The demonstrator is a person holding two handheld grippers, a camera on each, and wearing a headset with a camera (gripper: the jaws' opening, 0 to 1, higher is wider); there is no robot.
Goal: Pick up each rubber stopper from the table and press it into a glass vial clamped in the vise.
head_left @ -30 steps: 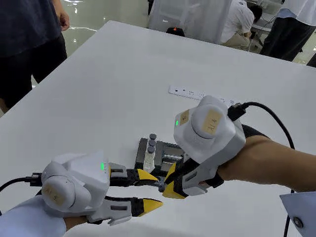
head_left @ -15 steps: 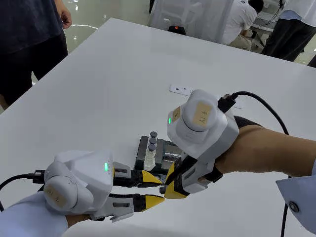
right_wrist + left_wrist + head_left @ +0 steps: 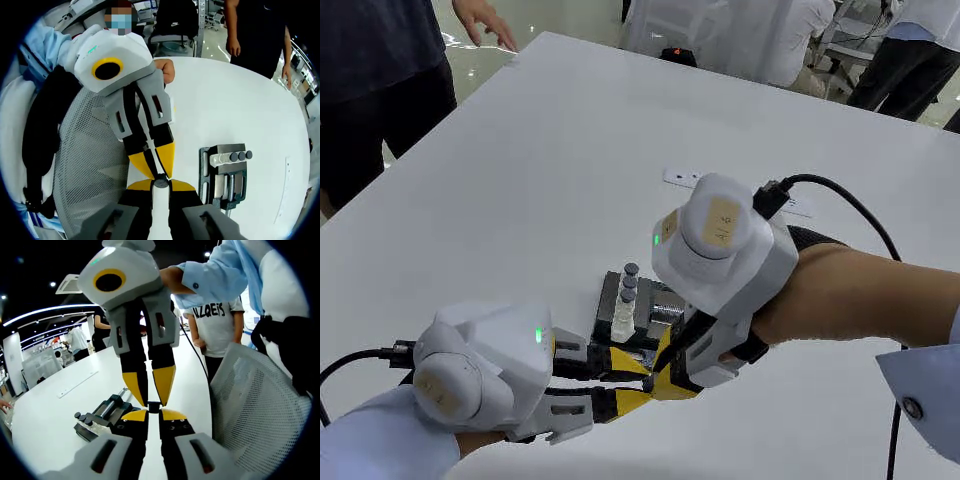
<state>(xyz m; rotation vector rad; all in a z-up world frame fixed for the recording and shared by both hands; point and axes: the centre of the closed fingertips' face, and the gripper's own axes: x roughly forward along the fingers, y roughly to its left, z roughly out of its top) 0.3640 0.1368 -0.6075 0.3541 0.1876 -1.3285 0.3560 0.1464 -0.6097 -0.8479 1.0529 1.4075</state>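
a rubber stopper is pinched at the tips of the right tool, above the bench; the left tool, nearly shut, meets it tip to tip; whether it grips too cannot be told; a regrip is judged; next, alignment over the vise is needed, though 3 vials look capped

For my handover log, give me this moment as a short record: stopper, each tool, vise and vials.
rubber stopper: between the meeting tips of both tools, near the vise
right tool: shut on the rubber stopper
left tool: tips at the stopper, grip unclear
vise: on the white table, clamping three vials
vials: all three already stoppered
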